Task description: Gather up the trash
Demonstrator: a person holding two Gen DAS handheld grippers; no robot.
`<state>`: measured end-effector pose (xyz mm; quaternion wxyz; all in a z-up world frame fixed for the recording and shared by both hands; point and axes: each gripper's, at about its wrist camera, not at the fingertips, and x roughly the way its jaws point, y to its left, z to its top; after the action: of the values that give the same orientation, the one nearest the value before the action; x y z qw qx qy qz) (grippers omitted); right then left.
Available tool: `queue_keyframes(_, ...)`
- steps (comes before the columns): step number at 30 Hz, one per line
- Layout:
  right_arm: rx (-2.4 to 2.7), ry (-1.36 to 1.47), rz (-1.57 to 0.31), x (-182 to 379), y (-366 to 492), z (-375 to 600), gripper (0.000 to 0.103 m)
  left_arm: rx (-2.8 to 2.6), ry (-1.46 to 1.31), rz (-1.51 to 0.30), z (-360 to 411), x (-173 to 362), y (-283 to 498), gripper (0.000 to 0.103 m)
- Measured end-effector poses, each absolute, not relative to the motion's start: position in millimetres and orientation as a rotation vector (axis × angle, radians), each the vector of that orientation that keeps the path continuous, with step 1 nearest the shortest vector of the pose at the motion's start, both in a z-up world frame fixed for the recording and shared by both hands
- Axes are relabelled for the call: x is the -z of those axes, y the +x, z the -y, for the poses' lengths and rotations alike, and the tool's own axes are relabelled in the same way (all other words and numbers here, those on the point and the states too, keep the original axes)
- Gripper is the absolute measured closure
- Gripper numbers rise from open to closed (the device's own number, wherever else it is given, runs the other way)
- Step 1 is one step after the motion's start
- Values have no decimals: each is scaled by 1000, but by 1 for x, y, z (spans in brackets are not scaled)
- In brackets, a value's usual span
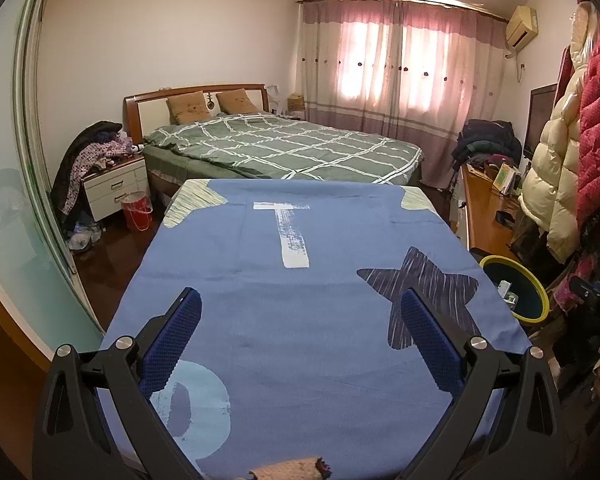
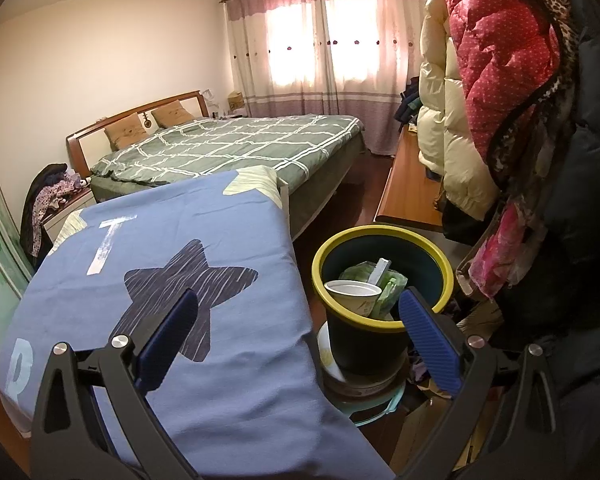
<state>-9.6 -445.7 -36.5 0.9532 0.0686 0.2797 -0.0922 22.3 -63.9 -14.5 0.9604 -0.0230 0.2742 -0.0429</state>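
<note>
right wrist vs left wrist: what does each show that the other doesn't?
Right wrist only: the bin's contents, a paper cup and green wrappers, and the stool under the bin. Left wrist only: red bucket, air conditioner, monitor. Both: blue cloth, bin, bed, curtains, each with an open, empty hand-held gripper.

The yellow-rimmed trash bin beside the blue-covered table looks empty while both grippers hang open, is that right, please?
Not quite: the right wrist view shows the yellow-rimmed trash bin already holds a paper cup and green wrappers. Both the left gripper and right gripper are open.
</note>
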Motion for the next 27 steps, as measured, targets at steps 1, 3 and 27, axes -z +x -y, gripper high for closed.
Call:
queue_keyframes(1,187,140,-570,37,-9,446,7,89,-49,-557,63,14,23,5)
queue_keyframes(3,186,140,-571,37,-9,445,7,92,-50,-558,63,14,24,5)
queue_keyframes(27,58,151,-640,45,61,423,7,75,-36,-663,59,39,108,5)
